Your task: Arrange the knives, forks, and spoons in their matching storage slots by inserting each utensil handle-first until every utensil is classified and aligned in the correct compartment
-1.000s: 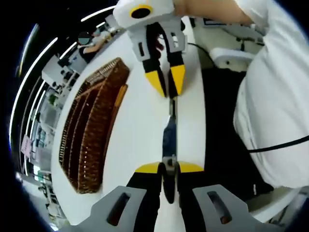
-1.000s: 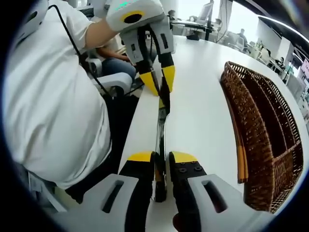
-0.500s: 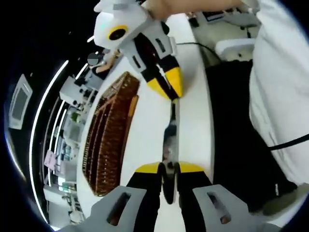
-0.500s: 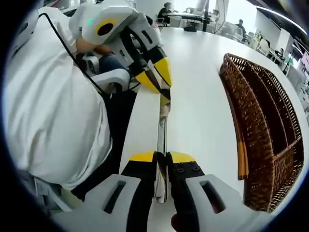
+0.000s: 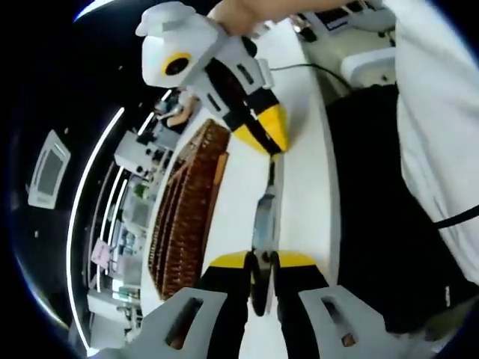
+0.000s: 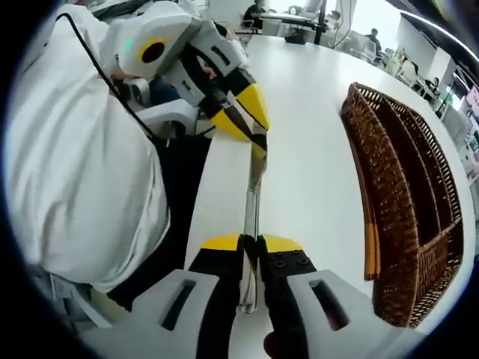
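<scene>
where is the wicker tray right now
In the right gripper view the wicker tray lies on the white table, right of the utensil held between both tongs; in the left gripper view, left.

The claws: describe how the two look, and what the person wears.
Both match. The left claw and the right claw have black jaws with yellow tips, on a white body with a yellow-ringed round mark. Seen from their own cameras, grey slotted brackets flank the jaws. The left's body shows a green light. The person wears a white shirt, with a black cable running across it.
</scene>
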A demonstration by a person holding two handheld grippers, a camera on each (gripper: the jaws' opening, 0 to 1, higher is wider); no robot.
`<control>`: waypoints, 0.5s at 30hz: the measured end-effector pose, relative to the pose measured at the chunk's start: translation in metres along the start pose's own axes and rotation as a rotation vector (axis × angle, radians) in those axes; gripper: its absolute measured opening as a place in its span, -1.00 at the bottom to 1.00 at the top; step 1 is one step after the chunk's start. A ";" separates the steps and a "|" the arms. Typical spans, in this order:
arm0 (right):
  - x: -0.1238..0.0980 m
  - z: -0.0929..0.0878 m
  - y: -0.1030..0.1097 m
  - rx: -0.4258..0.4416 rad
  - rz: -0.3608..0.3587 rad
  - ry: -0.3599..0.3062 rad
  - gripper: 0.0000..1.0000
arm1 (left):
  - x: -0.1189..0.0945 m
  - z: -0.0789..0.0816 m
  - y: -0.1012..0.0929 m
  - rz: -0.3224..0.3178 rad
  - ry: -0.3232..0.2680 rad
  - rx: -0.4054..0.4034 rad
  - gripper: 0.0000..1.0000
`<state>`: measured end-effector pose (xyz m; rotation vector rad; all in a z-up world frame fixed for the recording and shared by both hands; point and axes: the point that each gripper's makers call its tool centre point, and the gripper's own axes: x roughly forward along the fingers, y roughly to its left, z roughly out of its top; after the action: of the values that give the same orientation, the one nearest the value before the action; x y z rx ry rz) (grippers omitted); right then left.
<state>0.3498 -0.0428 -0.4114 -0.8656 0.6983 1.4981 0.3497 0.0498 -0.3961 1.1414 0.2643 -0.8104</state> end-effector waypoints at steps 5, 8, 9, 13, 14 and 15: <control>0.001 0.001 0.001 -0.031 -0.028 0.011 -0.83 | 0.000 -0.001 0.001 0.054 -0.018 0.018 -0.78; 0.001 0.001 0.001 -0.044 -0.042 0.017 -0.84 | 0.000 -0.001 0.001 0.071 -0.030 0.042 -0.78; 0.001 0.001 0.001 -0.039 -0.048 0.016 -0.84 | 0.000 0.000 0.001 0.074 -0.035 0.041 -0.77; 0.001 0.002 0.002 -0.042 -0.066 -0.003 -0.84 | -0.001 -0.001 0.002 0.076 -0.051 0.025 -0.77; 0.001 0.002 0.002 -0.039 -0.067 -0.005 -0.84 | -0.001 -0.001 0.003 0.075 -0.051 0.022 -0.76; 0.001 0.002 0.003 -0.045 -0.070 -0.011 -0.84 | -0.001 -0.001 0.003 0.075 -0.051 0.017 -0.76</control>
<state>0.3468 -0.0407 -0.4108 -0.9071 0.6222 1.4597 0.3513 0.0519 -0.3940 1.1378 0.1717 -0.7761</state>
